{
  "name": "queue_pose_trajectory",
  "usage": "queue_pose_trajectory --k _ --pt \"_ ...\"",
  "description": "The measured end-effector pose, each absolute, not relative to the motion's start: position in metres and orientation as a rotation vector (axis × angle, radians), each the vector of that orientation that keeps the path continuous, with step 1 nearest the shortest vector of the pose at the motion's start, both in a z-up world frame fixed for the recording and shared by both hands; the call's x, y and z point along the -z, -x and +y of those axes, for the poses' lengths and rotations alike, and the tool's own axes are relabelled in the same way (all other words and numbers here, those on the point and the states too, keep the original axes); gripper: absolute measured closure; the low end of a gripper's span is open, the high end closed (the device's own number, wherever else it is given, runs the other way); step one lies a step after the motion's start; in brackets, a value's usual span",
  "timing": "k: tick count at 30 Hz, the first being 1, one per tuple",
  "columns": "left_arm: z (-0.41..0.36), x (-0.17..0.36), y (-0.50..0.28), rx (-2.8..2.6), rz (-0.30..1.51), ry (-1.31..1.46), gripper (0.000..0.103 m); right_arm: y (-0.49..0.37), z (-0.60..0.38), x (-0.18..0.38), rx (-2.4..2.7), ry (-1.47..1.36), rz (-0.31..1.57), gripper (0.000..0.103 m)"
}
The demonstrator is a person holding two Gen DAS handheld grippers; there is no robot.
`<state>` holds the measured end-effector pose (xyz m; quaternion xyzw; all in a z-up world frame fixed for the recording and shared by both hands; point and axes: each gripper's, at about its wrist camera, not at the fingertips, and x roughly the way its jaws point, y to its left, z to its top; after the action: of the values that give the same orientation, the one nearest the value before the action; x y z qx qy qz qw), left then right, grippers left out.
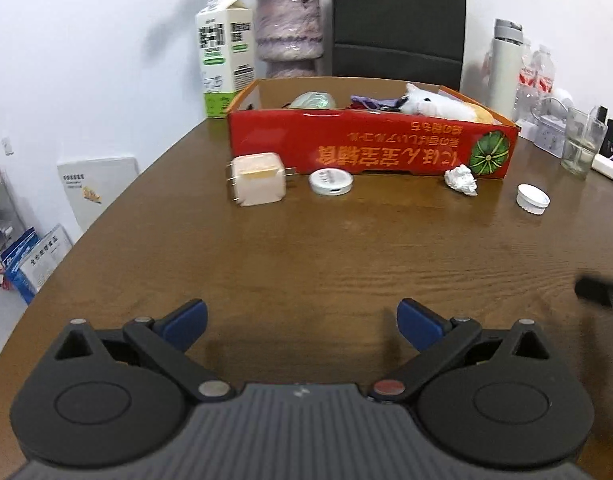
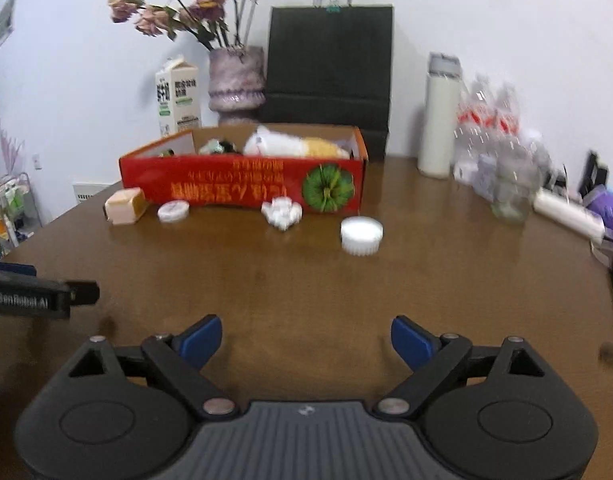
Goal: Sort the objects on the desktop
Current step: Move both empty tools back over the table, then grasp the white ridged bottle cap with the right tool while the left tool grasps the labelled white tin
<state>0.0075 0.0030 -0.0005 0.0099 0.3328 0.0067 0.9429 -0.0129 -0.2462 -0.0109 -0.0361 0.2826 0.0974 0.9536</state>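
Note:
A red cardboard box (image 1: 370,148) (image 2: 242,184) stands on the brown table and holds a white plush toy (image 1: 430,106) (image 2: 282,142) and other items. In front of it lie a pinkish charger plug (image 1: 258,178) (image 2: 124,205), a round white disc (image 1: 330,181) (image 2: 173,211), a crumpled paper ball (image 1: 461,178) (image 2: 281,212) and a white ribbed lid (image 1: 532,199) (image 2: 361,234). My left gripper (image 1: 301,322) is open and empty, well short of them. My right gripper (image 2: 305,340) is open and empty too.
A milk carton (image 1: 224,56) (image 2: 177,98), a flower vase (image 1: 288,30) (image 2: 236,80) and a black bag (image 1: 398,20) (image 2: 328,64) stand behind the box. A white flask (image 1: 504,68) (image 2: 440,116), bottles and a glass (image 1: 580,142) (image 2: 510,190) crowd the right side.

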Motion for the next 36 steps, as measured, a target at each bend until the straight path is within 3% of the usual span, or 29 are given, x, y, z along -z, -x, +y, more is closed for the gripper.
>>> queue_pose_trajectory --k 11,13,14,19,25,32,36 --pt "-0.003 0.006 -0.066 0.014 0.645 0.251 0.000 -0.114 -0.266 0.015 -0.125 0.098 0.614 0.015" --pt "0.000 0.008 -0.066 0.070 0.625 0.291 0.000 -0.121 -0.265 0.023 -0.149 0.107 0.640 0.018" --pt "0.005 0.009 -0.063 0.117 0.613 0.329 0.000 -0.123 -0.265 0.026 -0.153 0.106 0.648 0.025" --pt "0.030 0.019 -0.053 0.211 0.558 0.549 0.000 -0.127 -0.265 0.027 -0.123 0.100 0.655 0.031" --pt "0.012 0.015 -0.053 0.176 0.577 0.433 0.000 -0.128 -0.267 0.029 -0.132 0.094 0.656 0.032" --pt "-0.015 0.006 -0.084 -0.077 0.653 0.132 0.000 -0.133 -0.269 0.029 -0.196 0.052 0.651 0.064" --pt "-0.029 0.002 -0.102 -0.064 0.594 0.011 0.000 -0.132 -0.269 0.029 -0.192 0.047 0.649 0.064"
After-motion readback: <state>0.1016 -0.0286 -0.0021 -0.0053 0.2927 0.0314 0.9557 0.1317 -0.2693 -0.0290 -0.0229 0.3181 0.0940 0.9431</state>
